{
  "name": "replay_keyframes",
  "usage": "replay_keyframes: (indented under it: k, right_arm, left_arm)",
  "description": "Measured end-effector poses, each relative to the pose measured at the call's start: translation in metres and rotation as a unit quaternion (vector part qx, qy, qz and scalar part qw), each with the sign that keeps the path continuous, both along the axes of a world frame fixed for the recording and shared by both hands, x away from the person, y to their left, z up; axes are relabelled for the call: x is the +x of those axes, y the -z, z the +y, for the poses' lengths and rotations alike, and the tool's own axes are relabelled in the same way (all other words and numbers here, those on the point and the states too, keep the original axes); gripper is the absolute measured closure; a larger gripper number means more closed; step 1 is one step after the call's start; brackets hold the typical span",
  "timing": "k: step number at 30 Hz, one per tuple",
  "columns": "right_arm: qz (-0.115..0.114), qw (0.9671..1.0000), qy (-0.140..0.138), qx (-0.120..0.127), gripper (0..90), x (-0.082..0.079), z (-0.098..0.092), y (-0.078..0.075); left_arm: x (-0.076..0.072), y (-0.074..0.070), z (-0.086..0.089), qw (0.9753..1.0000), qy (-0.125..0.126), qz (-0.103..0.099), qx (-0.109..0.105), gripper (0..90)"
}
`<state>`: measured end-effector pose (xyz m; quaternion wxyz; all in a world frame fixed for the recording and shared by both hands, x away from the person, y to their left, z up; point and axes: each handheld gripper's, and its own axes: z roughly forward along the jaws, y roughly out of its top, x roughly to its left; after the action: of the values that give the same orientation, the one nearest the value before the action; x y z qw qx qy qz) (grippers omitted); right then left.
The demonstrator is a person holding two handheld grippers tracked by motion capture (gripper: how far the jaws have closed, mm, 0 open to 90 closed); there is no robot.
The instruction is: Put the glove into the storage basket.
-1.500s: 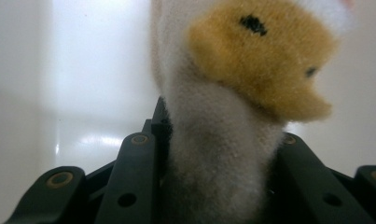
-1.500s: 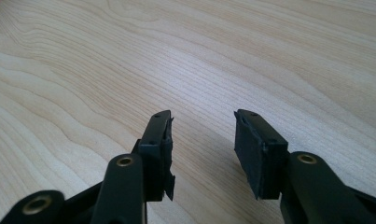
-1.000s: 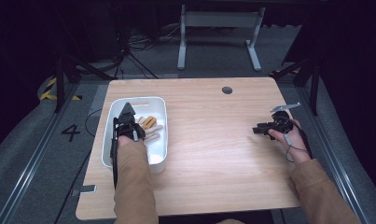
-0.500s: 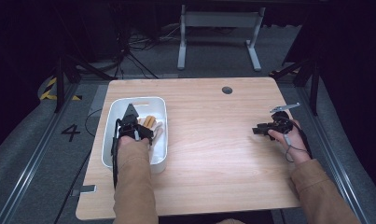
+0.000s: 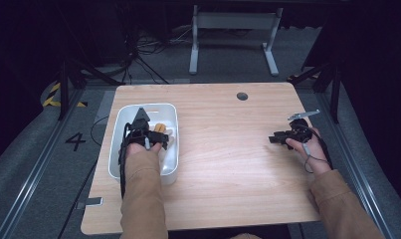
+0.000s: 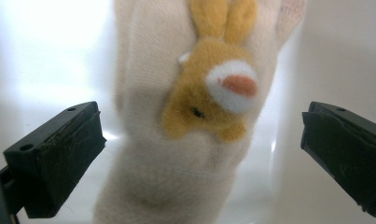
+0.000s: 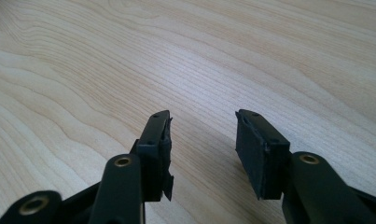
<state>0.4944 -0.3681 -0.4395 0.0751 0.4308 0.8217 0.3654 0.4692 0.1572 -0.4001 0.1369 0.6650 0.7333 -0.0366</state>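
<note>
Left gripper (image 5: 147,130) sits inside the white rectangular plastic tub (image 5: 118,124), jaws spread wide on either side of a cream knitted sock with an orange plush rabbit face (image 6: 209,93); neither jaw touches it. The sock lies on the tub floor, which stands at the left edge of the pale wooden table (image 5: 228,164). Right gripper (image 5: 282,138) rests well right of the tub, low over bare wood, jaws parted and holding nothing.

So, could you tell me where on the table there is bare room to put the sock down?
The widest free patch is the bare wood between the white bin and the right claw. The near edge between the two sleeves is also free. It is crowded inside the bin, where the left claw hangs open over the sock.
</note>
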Motion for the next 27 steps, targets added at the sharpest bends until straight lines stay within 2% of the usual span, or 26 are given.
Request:
replay_keyframes:
  k: [2, 6, 8, 9, 10, 12, 14, 15, 16, 17, 18, 20, 22, 25, 27]
  right_arm:
    - [0.0, 1.0, -0.001, 0.0, 56.1, 0.0, 0.0, 0.0]
    - [-0.001, 1.0, 0.0, 0.001, 56.0, -0.001, 0.0, -0.001]
    - [-0.001, 1.0, 0.0, 0.0, 56.0, -0.001, 0.0, -0.001]
    - [-0.001, 1.0, -0.001, 0.0, 56.0, -0.001, 0.0, -0.001]
    - [0.0, 1.0, -0.001, -0.001, 56.0, -0.001, 0.001, -0.001]
    - [0.001, 1.0, -0.002, 0.0, 55.9, -0.001, 0.001, 0.0]
    - [0.0, 1.0, -0.002, -0.001, 55.9, -0.001, 0.002, 0.0]
    - [-0.001, 1.0, -0.002, -0.001, 55.8, -0.001, 0.001, -0.001]
    - [-0.001, 1.0, -0.003, -0.002, 55.8, -0.001, 0.001, -0.001]
    - [-0.001, 1.0, -0.003, -0.002, 55.8, -0.001, 0.001, -0.001]
    - [-0.002, 1.0, -0.003, -0.003, 55.8, -0.001, 0.001, -0.001]
    - [-0.002, 1.0, -0.003, 0.0, 55.8, -0.002, 0.001, -0.001]
    - [0.0, 1.0, -0.002, -0.001, 55.6, -0.002, 0.0, 0.0]
    - [-0.001, 1.0, -0.001, -0.001, 55.5, -0.004, -0.003, 0.0]
    - [-0.003, 1.0, 0.0, -0.001, 55.3, -0.005, -0.006, 0.0]
  left_arm:
    - [-0.001, -0.004, 0.004, 0.9997, 0.001, -0.025, -0.005, 0.0]
    - [-0.004, -0.011, 0.008, 0.999, -0.002, -0.044, -0.011, 0.0]
    - [-0.007, -0.017, 0.008, 0.9975, 0.002, -0.069, -0.01, 0.0]
    - [-0.008, -0.021, 0.008, 0.9963, 0.009, -0.085, 0.001, 0.0]
    - [-0.01, -0.025, 0.008, 0.9943, 0.013, -0.106, 0.004, 0.0]
    - [-0.015, -0.034, 0.007, 0.9885, 0.017, -0.15, 0.012, 0.0]
    - [-0.018, -0.043, 0.006, 0.9842, 0.017, -0.176, 0.003, 0.0]
    - [-0.02, -0.046, 0.005, 0.9812, 0.022, -0.192, -0.003, 0.0]
    - [-0.02, -0.046, 0.005, 0.9812, 0.022, -0.192, -0.003, 0.0]
    - [-0.023, -0.051, 0.002, 0.9785, 0.026, -0.204, -0.006, 0.0]
    - [-0.026, -0.058, -0.003, 0.9745, 0.039, -0.22, -0.021, 0.0]
    - [-0.027, -0.064, -0.009, 0.9725, 0.054, -0.224, -0.037, 0.0]
    - [-0.03, -0.07, -0.018, 0.9687, 0.073, -0.234, -0.04, 0.0]
    - [-0.035, -0.078, -0.034, 0.9594, 0.106, -0.259, -0.038, 0.0]
    - [-0.038, -0.081, -0.046, 0.9513, 0.126, -0.277, -0.046, 0.0]
